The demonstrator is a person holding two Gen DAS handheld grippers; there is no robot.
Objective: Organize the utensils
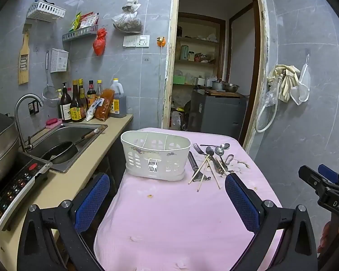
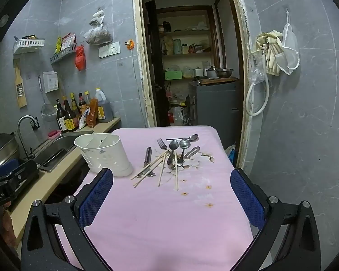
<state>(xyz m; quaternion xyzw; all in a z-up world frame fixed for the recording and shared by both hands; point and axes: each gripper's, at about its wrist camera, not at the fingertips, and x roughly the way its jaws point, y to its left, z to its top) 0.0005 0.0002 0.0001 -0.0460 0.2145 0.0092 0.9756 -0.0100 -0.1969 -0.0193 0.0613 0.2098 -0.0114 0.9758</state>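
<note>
A white plastic utensil holder (image 1: 155,155) with divided compartments stands empty on the pink-covered table (image 1: 169,214); it also shows in the right wrist view (image 2: 104,153). To its right lies a loose pile of utensils (image 1: 211,161): a fork (image 2: 162,145), spoons (image 2: 184,145), wooden chopsticks (image 2: 151,166) and a metal-handled tool (image 2: 147,155). My left gripper (image 1: 168,199) is open and empty, hovering near the table's front, short of the holder. My right gripper (image 2: 171,197) is open and empty, in front of the pile.
A counter on the left carries a sink (image 1: 63,140) with a pan, an induction cooker (image 1: 15,185), a wok and sauce bottles (image 1: 79,103). A doorway (image 1: 214,79) opens behind the table. The tiled wall (image 1: 305,113) with hanging gloves stands to the right.
</note>
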